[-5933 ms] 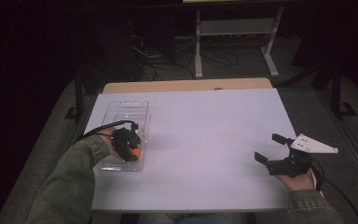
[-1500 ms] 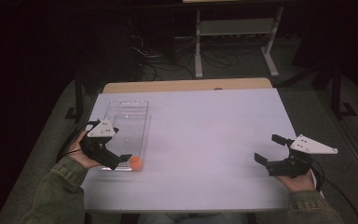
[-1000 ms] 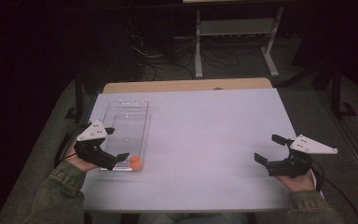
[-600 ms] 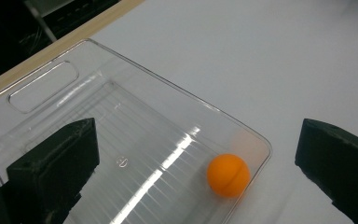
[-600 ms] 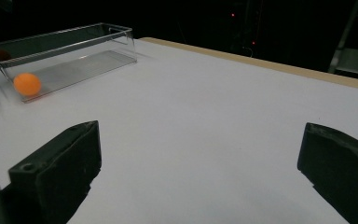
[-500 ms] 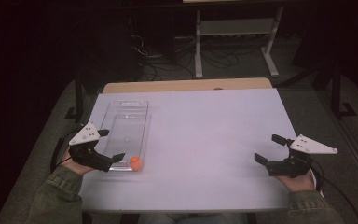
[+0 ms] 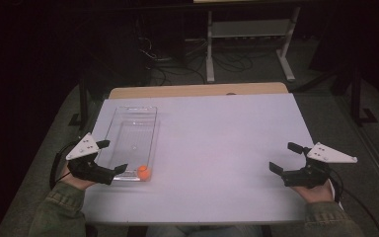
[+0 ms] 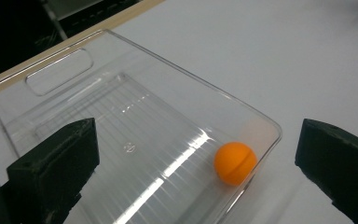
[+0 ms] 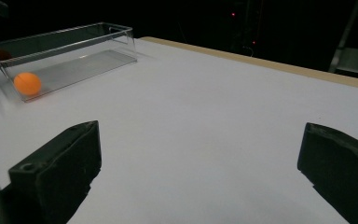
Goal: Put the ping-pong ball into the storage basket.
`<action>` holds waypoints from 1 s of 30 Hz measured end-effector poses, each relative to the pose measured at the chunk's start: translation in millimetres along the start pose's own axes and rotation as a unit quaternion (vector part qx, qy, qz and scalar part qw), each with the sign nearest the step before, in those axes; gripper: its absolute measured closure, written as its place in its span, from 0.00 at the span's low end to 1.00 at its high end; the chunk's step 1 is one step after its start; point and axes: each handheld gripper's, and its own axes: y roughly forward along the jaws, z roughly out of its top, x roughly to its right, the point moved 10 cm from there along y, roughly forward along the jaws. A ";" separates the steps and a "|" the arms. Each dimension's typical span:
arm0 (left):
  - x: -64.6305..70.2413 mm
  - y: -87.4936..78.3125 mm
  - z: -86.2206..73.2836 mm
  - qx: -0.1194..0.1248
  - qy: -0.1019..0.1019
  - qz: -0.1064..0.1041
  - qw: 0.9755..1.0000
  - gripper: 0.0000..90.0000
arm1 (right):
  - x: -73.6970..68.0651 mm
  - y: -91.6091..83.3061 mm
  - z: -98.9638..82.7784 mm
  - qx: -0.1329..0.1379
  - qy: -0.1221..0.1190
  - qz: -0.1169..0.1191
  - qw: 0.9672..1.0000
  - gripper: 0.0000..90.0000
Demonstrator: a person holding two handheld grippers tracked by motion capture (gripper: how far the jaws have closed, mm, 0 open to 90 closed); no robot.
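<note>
left gripper [image 7: 110,157]: at the table's near-left corner, jaws spread wide, nothing between them; one tip just over the tray's near end, the other beside its left wall (own view looks down into the tray)
left hand [image 7: 74,178]: grips it from below, green sleeve behind
clear tray [image 7: 116,129]: long transparent plastic bin, lies lengthwise on the left part of the table, short walls, ribbed floor, a handle cutout at its far end [image 8: 59,71]
tray contents: one orange ball [image 7: 143,172], nothing else inside
ball spot: near right corner of the tray, resting on the floor, against or just beside the end wall (cannot tell if touching); seam line shows on it [image 8: 235,163]
ball vs left gripper: near the closer jaw tip, apart from it
table [image 7: 217,148]: white top, wooden strip along the far edge
right gripper [image 7: 290,157]: near-right part of the table, jaws spread wide, holding nothing, well apart from tray and ball
right gripper view: tray [image 9: 74,39] and ball [image 9: 27,84] far off at upper left, bare tabletop between the jaws
right hand [image 7: 316,190]: holds that gripper, cable trails off right
</note>
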 end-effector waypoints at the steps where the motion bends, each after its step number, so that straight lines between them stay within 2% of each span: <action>1: -1.3 -0.7 -0.8 0.004 -0.002 0.003 1.000 0.00 | 0.0 -0.1 0.0 0.000 0.000 0.000 1.000 0.00; 5: -5.7 -3.6 -4.7 0.022 -0.012 0.012 1.000 0.00 | 0.2 -0.2 -0.2 0.000 0.000 -0.001 1.000 0.00; 10: -7.1 -7.3 -7.9 0.042 -0.029 0.011 0.999 0.00 | 0.0 0.1 -0.5 -0.001 0.001 -0.001 1.000 0.00; 13: -8.9 -9.2 -11.9 0.047 -0.035 0.019 0.998 0.00 | -0.1 0.1 -0.6 -0.001 0.001 -0.001 1.000 0.00; 18: -12.2 -12.5 -20.0 0.064 -0.046 0.033 0.996 0.00 | 0.0 0.0 -0.4 -0.001 0.000 -0.001 1.000 0.00; 23: -15.3 -14.2 -26.9 0.075 -0.054 0.040 0.995 0.00 | 0.0 -0.1 0.0 0.000 -0.001 -0.002 1.000 0.00; 30: -18.5 -16.1 -30.7 0.096 -0.073 0.046 0.992 0.00 | 0.0 0.1 0.0 0.000 -0.001 -0.002 1.000 0.00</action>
